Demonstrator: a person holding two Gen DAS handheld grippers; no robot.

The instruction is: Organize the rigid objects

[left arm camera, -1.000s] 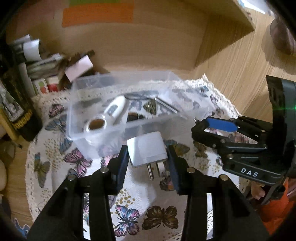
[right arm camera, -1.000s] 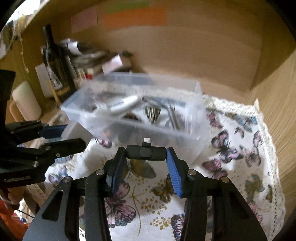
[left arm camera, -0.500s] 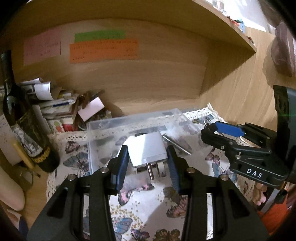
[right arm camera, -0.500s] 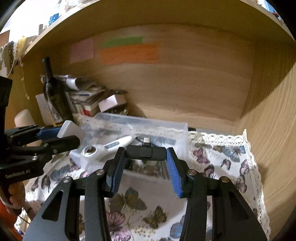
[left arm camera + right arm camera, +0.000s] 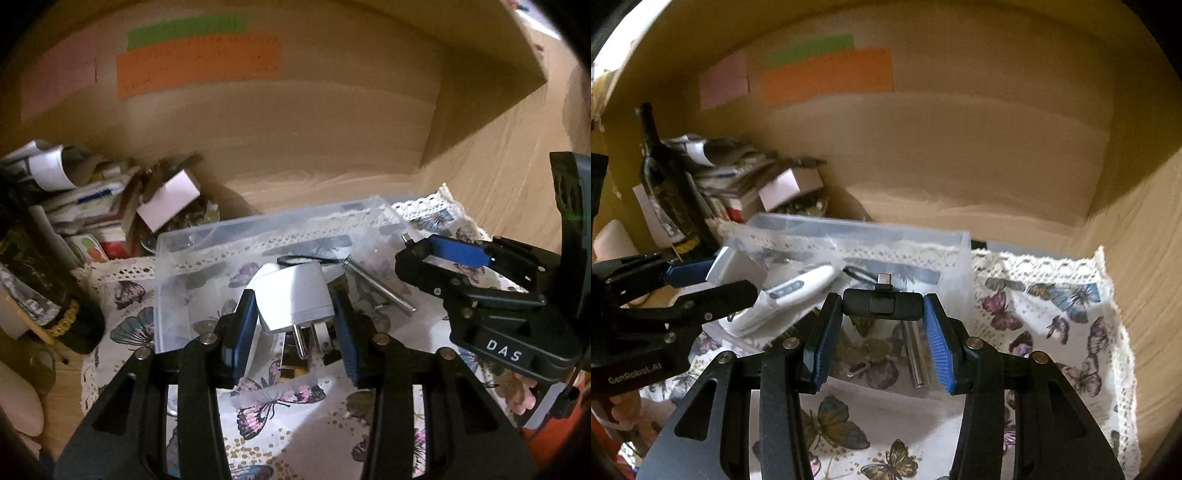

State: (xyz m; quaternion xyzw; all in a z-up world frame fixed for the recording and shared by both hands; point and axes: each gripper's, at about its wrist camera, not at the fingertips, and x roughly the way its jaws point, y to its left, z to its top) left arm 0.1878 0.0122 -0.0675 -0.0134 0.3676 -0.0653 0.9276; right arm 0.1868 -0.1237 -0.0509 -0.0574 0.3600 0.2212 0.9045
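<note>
The left tool (image 5: 295,317) clamps a white plug adapter (image 5: 293,297) above the clear bin's (image 5: 168,295) near rim. The right tool (image 5: 882,328) pinches a black USB-C dongle (image 5: 882,304) over the bin beside it.

right gripper (image 5: 882,334) clamping black adapter (image 5: 882,304), clear bin (image 5: 857,236)
</note>
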